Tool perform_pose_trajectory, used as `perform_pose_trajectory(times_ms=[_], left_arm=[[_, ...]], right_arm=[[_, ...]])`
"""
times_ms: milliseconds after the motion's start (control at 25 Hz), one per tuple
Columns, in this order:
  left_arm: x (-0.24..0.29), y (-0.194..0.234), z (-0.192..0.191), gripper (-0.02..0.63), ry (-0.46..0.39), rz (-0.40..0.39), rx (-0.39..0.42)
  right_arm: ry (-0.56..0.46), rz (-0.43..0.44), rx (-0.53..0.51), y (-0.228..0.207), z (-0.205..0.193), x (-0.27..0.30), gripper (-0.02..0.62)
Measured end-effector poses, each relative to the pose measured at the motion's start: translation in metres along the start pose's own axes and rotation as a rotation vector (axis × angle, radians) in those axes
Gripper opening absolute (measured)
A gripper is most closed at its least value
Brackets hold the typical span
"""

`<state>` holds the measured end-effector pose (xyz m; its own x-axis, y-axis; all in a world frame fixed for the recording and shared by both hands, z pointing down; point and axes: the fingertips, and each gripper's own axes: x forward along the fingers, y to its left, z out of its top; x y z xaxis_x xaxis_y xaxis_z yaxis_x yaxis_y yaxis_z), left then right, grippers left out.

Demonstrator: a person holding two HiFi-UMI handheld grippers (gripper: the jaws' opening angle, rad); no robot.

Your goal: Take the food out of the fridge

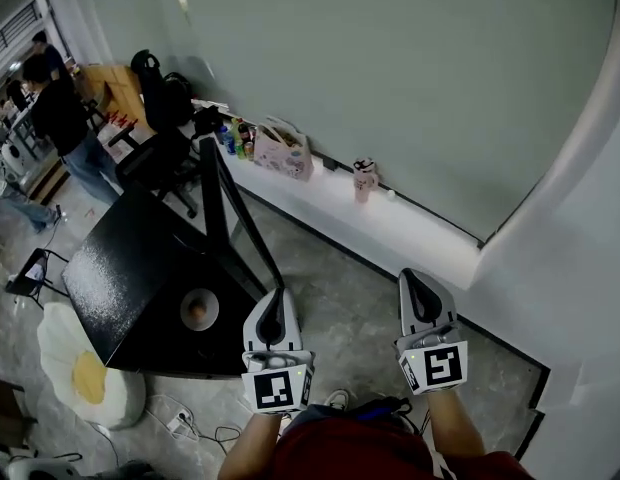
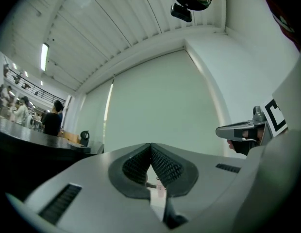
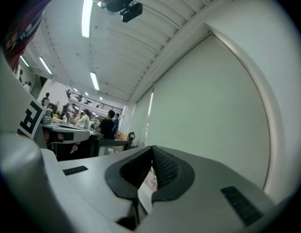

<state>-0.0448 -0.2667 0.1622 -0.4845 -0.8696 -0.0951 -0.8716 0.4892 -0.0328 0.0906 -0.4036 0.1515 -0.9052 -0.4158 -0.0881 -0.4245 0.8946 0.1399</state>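
In the head view a black box-shaped unit (image 1: 140,273) stands on the floor at the left, and a thin black panel (image 1: 230,213) juts from its right side. On its top sits a small round plate (image 1: 182,313) with an orange-brown piece of food (image 1: 197,311). My left gripper (image 1: 273,308) is shut and empty, just right of the plate and above the unit's corner. My right gripper (image 1: 418,290) is shut and empty over the grey floor. In the gripper views the left gripper (image 2: 151,147) and the right gripper (image 3: 152,149) point at a pale green wall with their tips meeting.
A white ledge (image 1: 410,233) runs along the wall and carries a pink bag (image 1: 282,153), a pink cup (image 1: 365,180) and bottles (image 1: 235,140). An egg-shaped rug (image 1: 85,373) and cables (image 1: 185,423) lie at the lower left. A black chair (image 1: 155,158) and people (image 1: 60,118) are beyond.
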Motion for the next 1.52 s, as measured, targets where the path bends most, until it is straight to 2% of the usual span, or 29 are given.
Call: perform_pose_trajectory(times_ms=[160,440,720,880,1160,1400,1520], left_arm=[[-0.008,0.028,-0.002,0.014,0.003,0.164,0.006],[-0.032,0.036,0.001,0.014,0.007,0.412,0.015],[-0.093,0.041,-0.009,0.014,0.015,0.671,0.032],[-0.141,0.040,-0.007,0.014,0.055,0.803,0.073],[-0.209,0.044,-0.007,0.014,0.073,0.916,0.054],[-0.245,0.054,0.001,0.014,0.062,0.915,0.046],[-0.260,0.062,0.007,0.014,0.086,0.936,0.028]], right_arm=[[-0.016,0.169,0.020,0.026,-0.004,0.038,0.020],[-0.034,0.434,0.048,0.050,-0.009,0.070,0.020],[-0.069,0.712,0.080,0.114,-0.019,0.064,0.020],[-0.084,0.862,0.090,0.160,-0.013,0.048,0.020],[-0.106,0.966,0.085,0.211,-0.003,0.012,0.020],[-0.111,0.980,0.079,0.241,0.012,-0.014,0.020],[-0.115,0.979,0.075,0.252,0.017,-0.020,0.020]])
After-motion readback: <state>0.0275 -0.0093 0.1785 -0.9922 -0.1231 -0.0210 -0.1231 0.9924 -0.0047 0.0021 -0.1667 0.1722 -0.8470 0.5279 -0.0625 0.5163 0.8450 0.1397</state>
